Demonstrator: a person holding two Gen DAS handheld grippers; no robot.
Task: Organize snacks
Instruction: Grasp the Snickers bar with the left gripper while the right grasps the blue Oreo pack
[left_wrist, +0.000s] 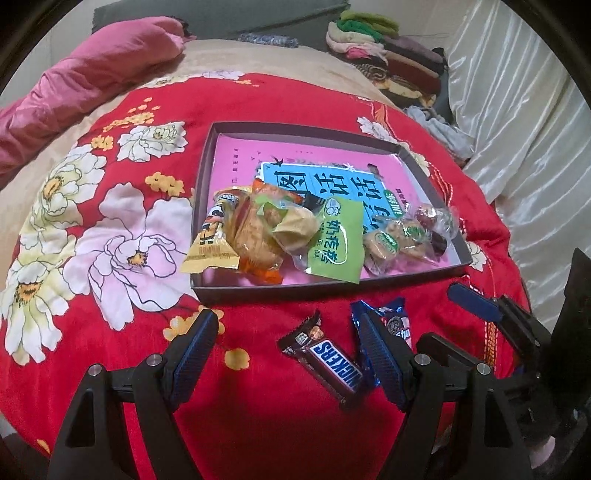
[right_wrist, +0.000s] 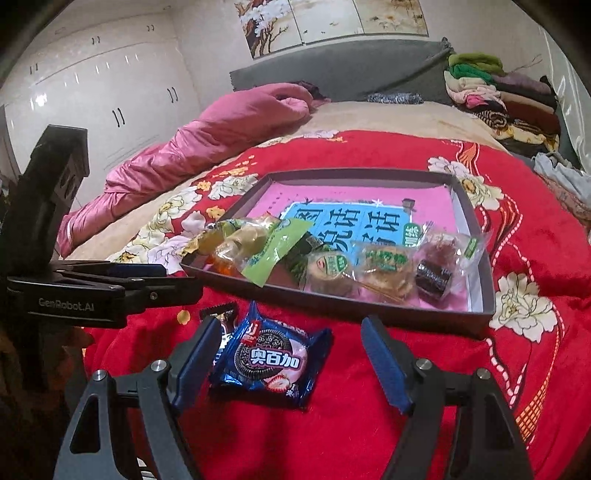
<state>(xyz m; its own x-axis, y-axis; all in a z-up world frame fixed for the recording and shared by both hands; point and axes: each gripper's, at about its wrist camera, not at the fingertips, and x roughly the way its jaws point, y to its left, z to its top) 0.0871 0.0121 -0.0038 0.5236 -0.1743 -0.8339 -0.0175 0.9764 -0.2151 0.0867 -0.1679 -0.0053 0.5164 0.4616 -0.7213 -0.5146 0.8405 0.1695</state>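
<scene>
Presently, two items lie outside the box. The Snickers bar (left_wrist: 330, 363) lies flat on the red floral bedspread (left_wrist: 122, 236), between the spread fingers of the left gripper (left_wrist: 291, 354) and nearer its right finger. The blue Oreo-style biscuit packet (right_wrist: 266, 357) lies just beside the bar, at 3 o'clock of it in the left view; in the right view it sits between the open fingers of the right gripper (right_wrist: 295, 360), close to the left finger. Neither gripper holds anything.

The shallow dark box (left_wrist: 207, 162), at 12 o'clock of both loose items, has a pink printed base. Stock already in it, crowded along the near wall: a yellow sachet (left_wrist: 212, 243), an orange-wrapped pastry (left_wrist: 255, 236), a green packet (left_wrist: 334, 240), clear-wrapped round cakes (right_wrist: 328, 269) and a dark roll (right_wrist: 433, 278).

Risks — the two wrappers sit so close that one finger may pinch both; the two grippers work side by side and may knock each other; the soft bedspread gives under pressure, so a slick wrapper may slide out; a drop onto the crowded near edge could tip a packet over the low wall.

Surroundings: bed, pink quilt (right_wrist: 207, 136) at 10 o'clock, folded clothes (right_wrist: 498, 96) at 1 o'clock, grey headboard (right_wrist: 332, 70), white wardrobes (right_wrist: 103, 96), pale curtain (left_wrist: 517, 110).
</scene>
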